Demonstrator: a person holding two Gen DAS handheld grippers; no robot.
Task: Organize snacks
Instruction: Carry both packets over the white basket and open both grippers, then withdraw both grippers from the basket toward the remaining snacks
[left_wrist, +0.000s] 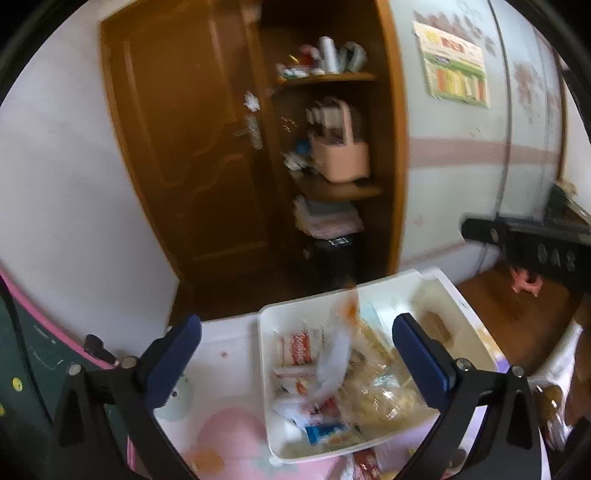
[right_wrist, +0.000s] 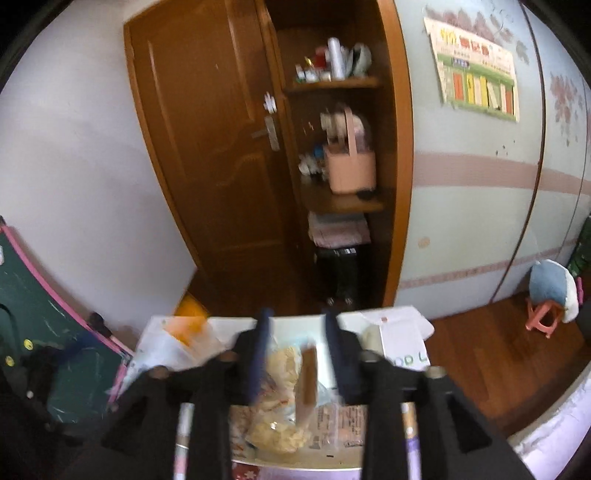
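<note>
Apparently loading snacks | left gripper (left_wrist: 295, 365) spread, empty, over white bin (left_wrist: 436, 288) | right gripper (right_wrist: 295, 354) part-closed (grip unclear) around cracker bag (right_wrist: 280, 373) | next: settle bag inside.

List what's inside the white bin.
White bin holds a red-lettered white packet, a clear bag of yellowish snacks and a blue-labelled packet. Lower items are covered.

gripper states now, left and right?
Left gripper: open, empty, above the white bin.
Right gripper: open, nothing held, over the snack bags.
</note>
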